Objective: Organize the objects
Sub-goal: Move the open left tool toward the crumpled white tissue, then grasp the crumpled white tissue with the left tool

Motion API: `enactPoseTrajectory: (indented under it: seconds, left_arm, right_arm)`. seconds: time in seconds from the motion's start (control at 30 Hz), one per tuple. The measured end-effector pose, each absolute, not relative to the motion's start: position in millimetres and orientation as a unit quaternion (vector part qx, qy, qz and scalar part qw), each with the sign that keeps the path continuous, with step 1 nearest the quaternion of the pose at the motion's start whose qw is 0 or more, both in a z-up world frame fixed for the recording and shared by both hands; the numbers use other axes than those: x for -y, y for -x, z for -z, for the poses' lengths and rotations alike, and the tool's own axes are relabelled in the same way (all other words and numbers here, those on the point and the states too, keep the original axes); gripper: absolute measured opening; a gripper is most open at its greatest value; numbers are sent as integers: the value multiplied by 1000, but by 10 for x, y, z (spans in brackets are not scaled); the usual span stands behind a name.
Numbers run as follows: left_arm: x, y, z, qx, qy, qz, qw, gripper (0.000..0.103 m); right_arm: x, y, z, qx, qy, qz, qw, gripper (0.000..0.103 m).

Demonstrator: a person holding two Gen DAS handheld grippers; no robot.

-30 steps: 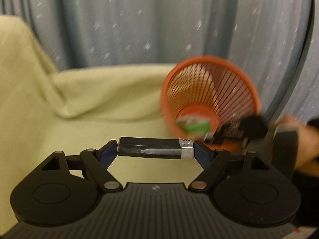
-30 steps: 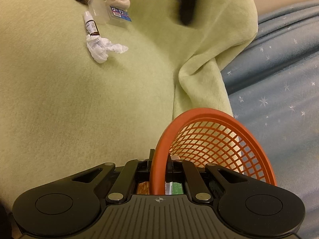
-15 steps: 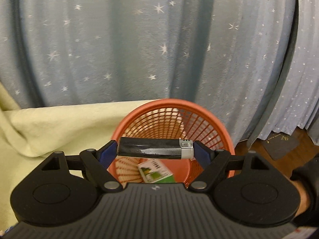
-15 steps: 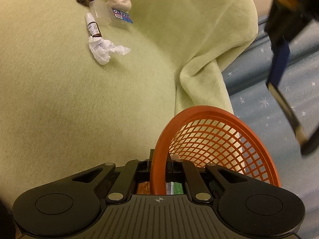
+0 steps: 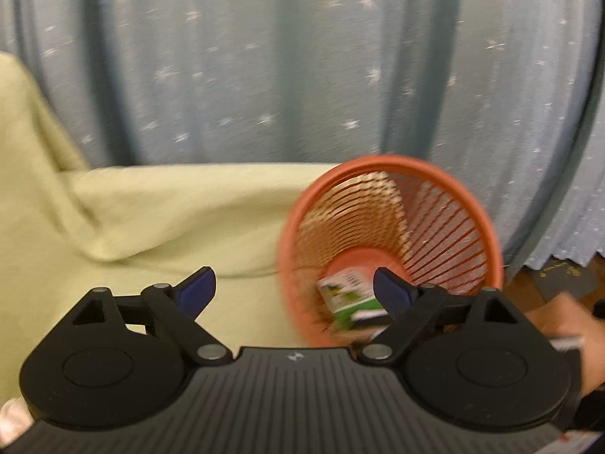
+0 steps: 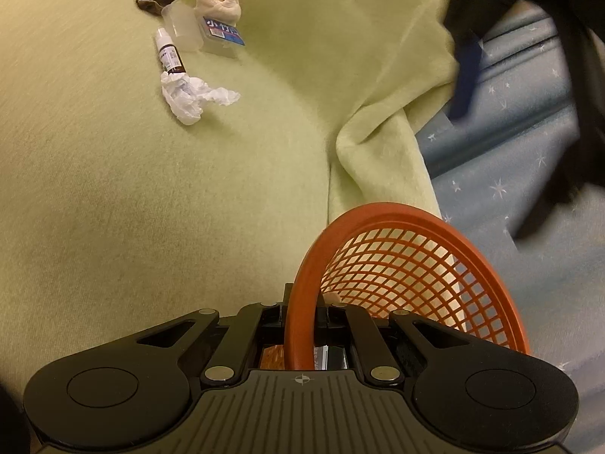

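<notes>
The lighter had left our left gripper (image 5: 293, 293), jaws opening empty; right gripper (image 6: 302, 312) pinched the basket (image 6: 382, 215) rim, probably steadying it.

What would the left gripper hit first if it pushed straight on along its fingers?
Probably the pale green blanket: the left gripper, jaws opening with nothing between them, aims at its surface just left of the orange mesh basket. Depth is unclear in the blur, so the basket's near rim could come first.
</notes>
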State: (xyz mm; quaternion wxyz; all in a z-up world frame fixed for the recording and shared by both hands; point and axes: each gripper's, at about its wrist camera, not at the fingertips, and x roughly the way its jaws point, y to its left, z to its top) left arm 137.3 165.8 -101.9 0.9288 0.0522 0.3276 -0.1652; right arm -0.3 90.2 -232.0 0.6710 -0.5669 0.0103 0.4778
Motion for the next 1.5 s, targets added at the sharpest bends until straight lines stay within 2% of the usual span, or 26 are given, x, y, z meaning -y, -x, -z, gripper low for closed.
enactPoseTrajectory:
  seconds: [0.5,0.77,1.0,1.2,1.37,1.5]
  left_arm:
    - [-3053,-678,1397,-379,-22,-25,925,88]
    - [-3231,-517,1938,-410,-14,-34,911,85]
    - [-2919,-738,2375,-425,-74,8,902,74]
    - [-2804,-913,2638,-438,-109,17,892,54]
    - [-2803,-971,2742,-445,-131,11,886,46]
    - [-2819,-974,2779,-454,-136,14,880,36]
  right_arm:
    - [-890,-34,2287,-13,563,-476,676,2]
    - [-892,-24,2292,-12,566,-477,672,2]
    - [-892,-33,2287,-12,567,-477,671,2]
    - [-888,-45,2272,-13,565,-477,673,2]
    - [-893,-55,2263,-14,563,-478,674,2]
    - [-892,-62,2260,-15,562,-479,675,2]
